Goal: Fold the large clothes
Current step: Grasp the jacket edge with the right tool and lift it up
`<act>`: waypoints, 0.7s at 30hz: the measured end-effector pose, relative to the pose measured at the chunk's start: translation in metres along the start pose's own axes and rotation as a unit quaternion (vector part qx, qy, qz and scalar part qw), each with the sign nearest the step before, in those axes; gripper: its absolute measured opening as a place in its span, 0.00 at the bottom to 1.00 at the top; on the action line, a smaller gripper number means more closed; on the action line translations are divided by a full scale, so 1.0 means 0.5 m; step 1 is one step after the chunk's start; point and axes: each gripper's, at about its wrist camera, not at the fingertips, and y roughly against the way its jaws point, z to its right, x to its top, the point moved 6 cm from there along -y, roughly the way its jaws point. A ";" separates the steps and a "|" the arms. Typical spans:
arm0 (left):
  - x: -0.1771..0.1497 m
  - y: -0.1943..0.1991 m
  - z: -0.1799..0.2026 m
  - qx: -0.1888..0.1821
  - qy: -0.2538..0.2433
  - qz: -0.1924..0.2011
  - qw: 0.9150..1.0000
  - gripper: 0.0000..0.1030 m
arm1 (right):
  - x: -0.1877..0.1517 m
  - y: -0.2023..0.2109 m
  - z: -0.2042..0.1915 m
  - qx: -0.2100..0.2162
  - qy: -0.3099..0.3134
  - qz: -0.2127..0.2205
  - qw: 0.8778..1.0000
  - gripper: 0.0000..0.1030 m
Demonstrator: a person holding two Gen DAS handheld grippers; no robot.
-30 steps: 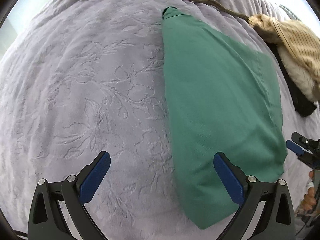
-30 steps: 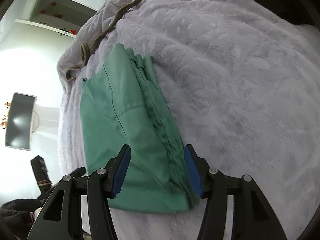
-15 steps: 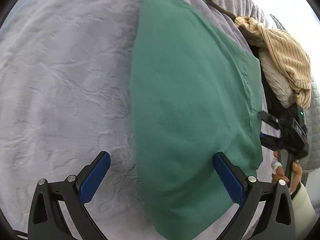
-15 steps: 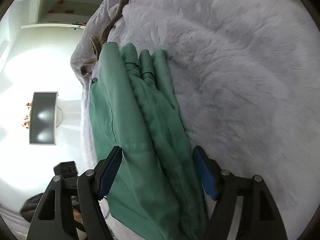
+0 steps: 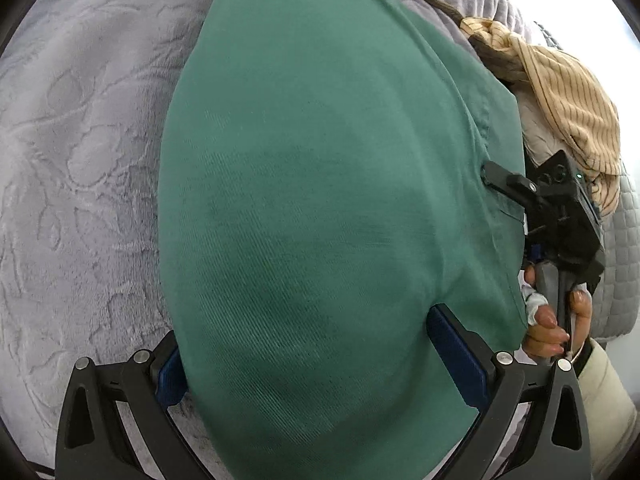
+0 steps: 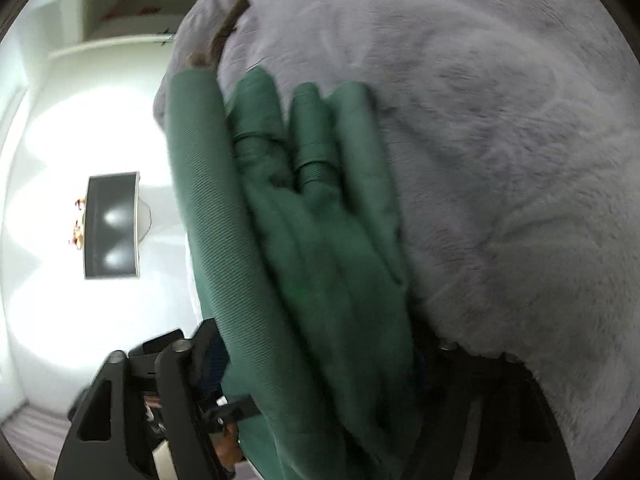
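Both wrist views look close down onto one green garment (image 5: 320, 200); the right's seemingly edge-on.

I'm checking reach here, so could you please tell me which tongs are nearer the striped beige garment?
Right. The right tongs sit at the folded green garment's edge just below the striped beige garment; the left tongs straddle the green garment's near end.

Left claw (image 5: 308, 360) spread wide; right claw (image 6: 320, 364) just narrowed.

Folded green garment (image 5: 320, 200) on grey embossed blanket (image 5: 80, 160), left claw (image 5: 316, 360) wide astride its near end, striped cloth (image 5: 568, 92) beyond
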 end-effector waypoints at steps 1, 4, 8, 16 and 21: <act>0.002 0.001 0.003 0.000 -0.001 -0.003 1.000 1.00 | -0.005 0.001 -0.006 0.004 0.003 0.003 1.000 0.41; 0.004 0.016 0.024 0.004 -0.018 0.004 1.000 0.83 | -0.016 0.020 -0.024 0.039 -0.013 0.019 0.999 0.25; -0.002 0.067 0.040 -0.009 -0.033 0.027 0.999 0.56 | -0.034 0.040 -0.063 0.098 -0.027 0.032 0.994 0.23; -0.035 0.176 0.053 -0.041 -0.053 0.050 0.997 0.52 | -0.114 0.047 -0.168 0.141 -0.014 0.037 0.989 0.23; -0.100 0.272 -0.007 -0.049 -0.063 0.051 0.996 0.52 | -0.205 0.003 -0.215 0.158 -0.015 0.026 0.987 0.23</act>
